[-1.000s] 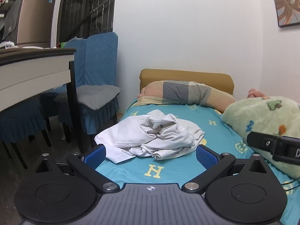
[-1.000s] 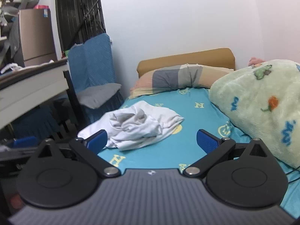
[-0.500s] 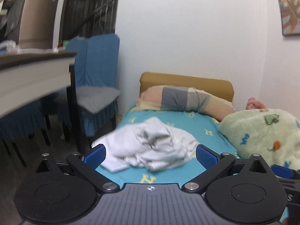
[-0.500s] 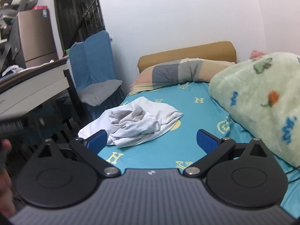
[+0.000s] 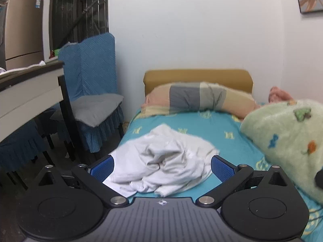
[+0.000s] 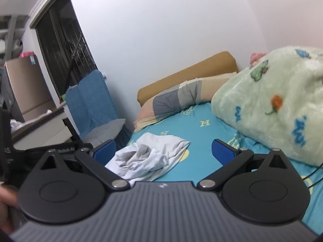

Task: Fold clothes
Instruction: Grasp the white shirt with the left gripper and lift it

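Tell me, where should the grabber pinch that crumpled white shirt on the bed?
Probably the flat flap of the white shirt that spills toward the bed's left edge. It lies thin and loose, while the middle is a thick bunch of folds. The left gripper, jaws open, could come down from the near left side.

The bed (image 5: 226, 139) has a blue sheet with yellow letters on it. A crumpled white cloth (image 5: 161, 161) lies on the sheet, near the bed's left edge. A long striped pillow (image 5: 197, 98) lies at the head of the bed, behind the cloth. A fluffy green blanket (image 5: 286, 141) is piled to the right of the cloth.
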`<state>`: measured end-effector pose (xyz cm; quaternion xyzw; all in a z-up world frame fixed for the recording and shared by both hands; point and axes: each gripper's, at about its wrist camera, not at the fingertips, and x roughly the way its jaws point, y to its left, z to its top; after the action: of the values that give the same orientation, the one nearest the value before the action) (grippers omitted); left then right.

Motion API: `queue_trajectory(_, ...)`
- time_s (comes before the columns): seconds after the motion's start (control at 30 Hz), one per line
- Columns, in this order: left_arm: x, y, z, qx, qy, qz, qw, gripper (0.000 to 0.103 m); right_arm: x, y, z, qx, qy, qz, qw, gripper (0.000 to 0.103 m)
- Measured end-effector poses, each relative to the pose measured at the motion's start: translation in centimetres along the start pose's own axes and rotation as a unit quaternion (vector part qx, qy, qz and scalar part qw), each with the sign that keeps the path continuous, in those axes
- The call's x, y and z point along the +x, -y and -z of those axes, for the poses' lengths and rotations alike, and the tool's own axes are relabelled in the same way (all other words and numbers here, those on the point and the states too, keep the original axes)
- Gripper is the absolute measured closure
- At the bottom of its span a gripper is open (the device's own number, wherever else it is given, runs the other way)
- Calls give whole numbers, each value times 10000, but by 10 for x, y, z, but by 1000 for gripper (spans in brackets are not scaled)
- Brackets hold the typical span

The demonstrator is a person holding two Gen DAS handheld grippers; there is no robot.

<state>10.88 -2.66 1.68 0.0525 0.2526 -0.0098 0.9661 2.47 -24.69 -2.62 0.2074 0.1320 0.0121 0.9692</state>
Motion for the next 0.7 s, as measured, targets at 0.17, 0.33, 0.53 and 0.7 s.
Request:
queue_trajectory(0.17,38,-14,23,-77,-364,34,9993,1,12,5,15,178,16,-89,9998,0)
queue_trajectory(0.33,87,-31,38,-331,-573,289,9974,5,40,7,42,-574,-48,411,9975,0)
queue_trajectory(0.53,145,-52,53,-580,-323,469,9967,14,93,2,66,-627,-662,325,9953,0)
queue_trajectory(0.7,188,-63,66,-482,-472,707,9952,20,152,-32,89,-1072,-1113,-287,9876,5)
